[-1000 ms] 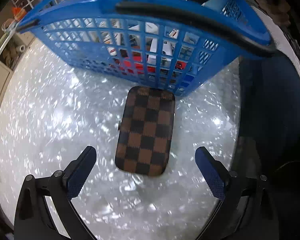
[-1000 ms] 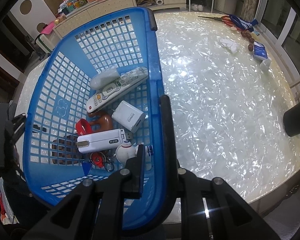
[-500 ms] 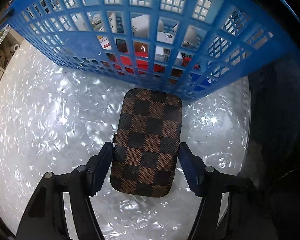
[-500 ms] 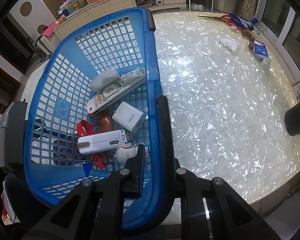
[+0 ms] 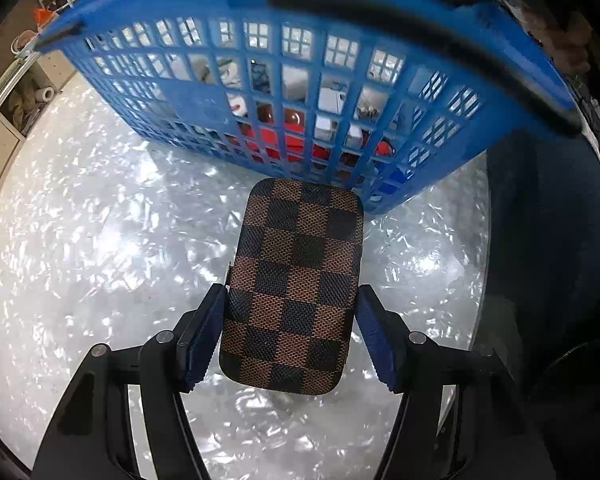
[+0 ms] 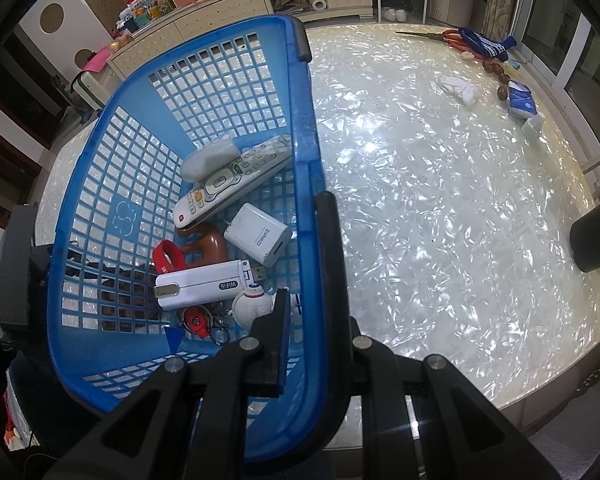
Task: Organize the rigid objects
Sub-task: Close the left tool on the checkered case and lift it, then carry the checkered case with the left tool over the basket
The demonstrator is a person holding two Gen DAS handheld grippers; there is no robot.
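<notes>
A brown-and-black checkered case [image 5: 300, 260] lies on the pearly table [image 5: 80, 260], right against the blue basket [image 5: 300, 92]. My left gripper [image 5: 290, 332] is shut on the case, with a blue pad pressed to each long side. Over in the right wrist view, my right gripper [image 6: 304, 300] is shut on the basket's [image 6: 100, 200] near wall, one finger inside and one outside. Inside the basket lie a remote [image 6: 232, 180], a white charger [image 6: 258, 236], a WiFi dongle [image 6: 208, 286], a red wristband [image 6: 168, 256] and a red keychain [image 6: 196, 320].
Scissors [image 6: 440, 34], a blue knitted item [image 6: 484, 44], a white cloth [image 6: 460, 88] and a tissue pack [image 6: 522, 102] sit at the table's far right. A black cylinder [image 6: 596, 236] juts in at the right edge. Cabinets [image 6: 240, 0] stand beyond the table.
The left jaws, wide apart a second ago, have come in around the checkered case and closed on its sides. The right gripper and the basket have kept still.
</notes>
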